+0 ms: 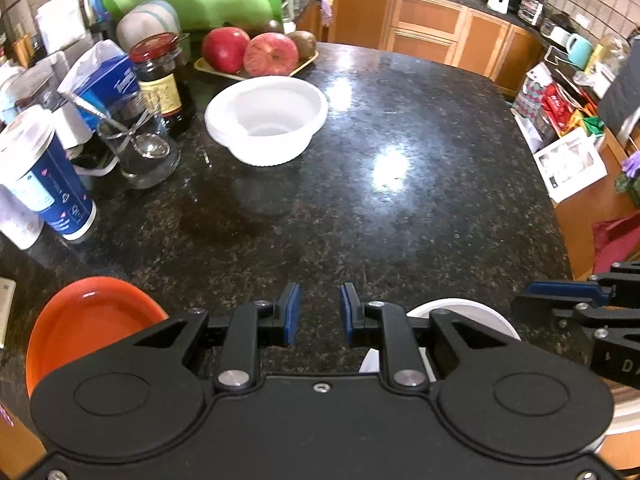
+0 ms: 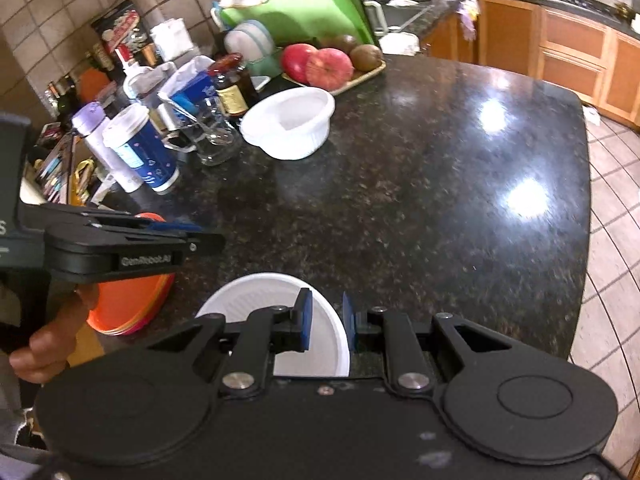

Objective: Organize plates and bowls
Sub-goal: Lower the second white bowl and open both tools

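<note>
**Two tools hovering over the near edge of the bench**

I am holding my right tool [image 2: 326, 322] low over the near edge of the dark stone bench [image 2: 420, 208], its blue pads standing a narrow gap apart. The rim of the white plate [image 2: 256, 300] is running between those pads, but I cannot tell whether they are pressing on it or only straddling it. The plate is lying at the bench's near edge, just under that tool.

My left tool [image 1: 319, 314] is pointing down at bare bench, its pads also narrowly apart and gripping nothing. In its view the white plate [image 1: 472, 312] is peeking out just to the right of its fingers, and the stack of orange plates [image 1: 92, 316] is sitting to their left, at the bench's near left corner. The right wrist view is showing that stack [image 2: 132, 308] partly hidden under the left tool, with my hand [image 2: 52, 340] on the handle.

Farther across the bench, toward its far left side, the stacked white bowls [image 1: 266, 120] are standing upright. Just behind them a tray of apples [image 1: 256, 54] is resting; beside them to the left are a glass with a spoon [image 1: 138, 152], a dark jar with a red lid [image 1: 162, 80] and a blue paper cup [image 1: 44, 180].
</note>
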### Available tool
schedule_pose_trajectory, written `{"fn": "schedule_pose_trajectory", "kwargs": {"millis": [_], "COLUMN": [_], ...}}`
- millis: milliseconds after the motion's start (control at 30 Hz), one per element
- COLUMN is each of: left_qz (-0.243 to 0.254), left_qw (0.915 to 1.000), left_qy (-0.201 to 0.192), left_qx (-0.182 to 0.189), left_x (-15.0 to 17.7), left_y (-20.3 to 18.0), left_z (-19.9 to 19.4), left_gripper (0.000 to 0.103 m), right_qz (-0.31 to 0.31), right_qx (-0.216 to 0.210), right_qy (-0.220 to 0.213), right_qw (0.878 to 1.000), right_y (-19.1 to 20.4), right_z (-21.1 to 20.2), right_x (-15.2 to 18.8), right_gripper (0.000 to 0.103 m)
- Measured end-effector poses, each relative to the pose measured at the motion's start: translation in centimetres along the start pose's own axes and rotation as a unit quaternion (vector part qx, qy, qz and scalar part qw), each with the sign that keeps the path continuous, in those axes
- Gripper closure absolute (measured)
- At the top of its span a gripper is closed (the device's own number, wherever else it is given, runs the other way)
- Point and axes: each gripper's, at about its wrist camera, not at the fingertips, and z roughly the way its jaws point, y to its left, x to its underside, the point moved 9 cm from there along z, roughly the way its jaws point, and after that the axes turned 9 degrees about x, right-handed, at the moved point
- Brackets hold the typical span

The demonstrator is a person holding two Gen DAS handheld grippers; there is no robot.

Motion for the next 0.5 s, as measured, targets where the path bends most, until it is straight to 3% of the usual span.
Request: {"fn": "schedule_pose_trajectory", "kwargs": {"millis": [300, 500], "left_qz": [-0.024, -0.017], "left_qw": [0.9996, 0.9997], "left_qy": [0.014, 0.017], "left_qx": [-0.011, -0.001], "left_x": [0.6, 0.4], "left_y": [2.0, 4.3], "left_z": [0.3, 0.1], "left_gripper": [0.075, 0.075], "right_qz": [-0.006, 0.005], "right_qx": [-0.026, -0.016], "right_qy": [0.0, -0.011], "right_qw": [1.0, 1.0], "right_y": [1.5, 3.8], "right_z": [0.7, 0.7], "right_x": [-1.3, -2.1], "right_gripper": [0.083, 0.083]}}
